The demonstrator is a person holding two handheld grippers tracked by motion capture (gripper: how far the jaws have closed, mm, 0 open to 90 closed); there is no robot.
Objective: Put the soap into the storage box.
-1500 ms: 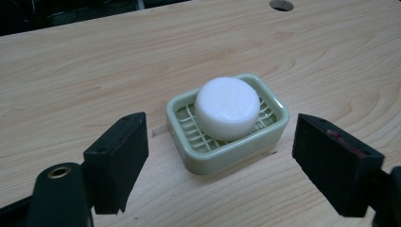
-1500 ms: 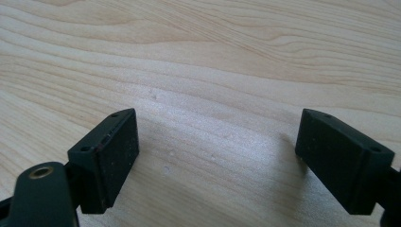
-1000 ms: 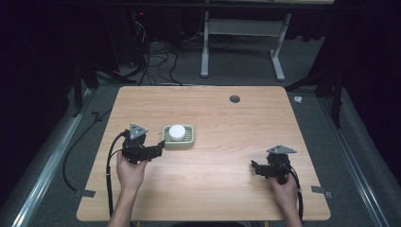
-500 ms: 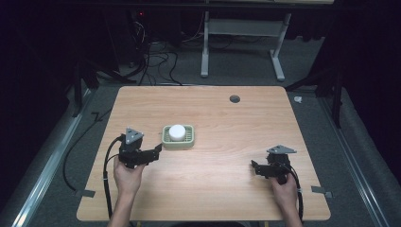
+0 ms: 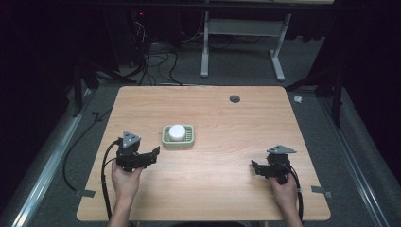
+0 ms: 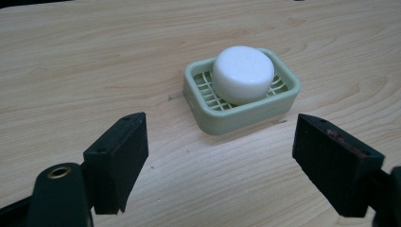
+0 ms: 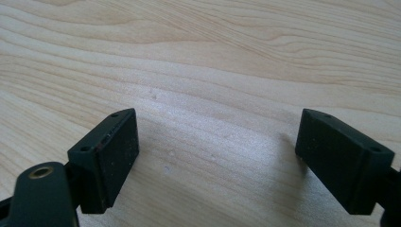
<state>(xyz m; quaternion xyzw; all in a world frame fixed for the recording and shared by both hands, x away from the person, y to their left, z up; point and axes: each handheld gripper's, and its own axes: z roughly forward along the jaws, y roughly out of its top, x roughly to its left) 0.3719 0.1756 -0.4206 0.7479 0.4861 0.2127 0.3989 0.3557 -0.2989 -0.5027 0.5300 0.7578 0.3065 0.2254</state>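
Observation:
A round white soap bar [image 5: 177,132] [image 6: 243,73] lies in a pale green slatted soap dish [image 5: 167,142] [image 6: 246,115] left of the table's middle. My left gripper [image 5: 155,152] [image 6: 220,158] stands open just short of the dish, on its near left side, jaws wide apart and empty. Toward the near right of the table my right gripper [image 5: 254,166] [image 7: 218,161] is open too, low over bare wood with nothing between its jaws.
The light wooden table [image 5: 236,127] has a dark round cable hole [image 5: 234,99] at the back right. Black cables [image 5: 105,179] trail off the front edge from each gripper. A white desk frame [image 5: 241,42] and loose cords lie on the floor beyond.
My left gripper has drawn back toward the near left, away from the soap dish. The right gripper has stayed put.

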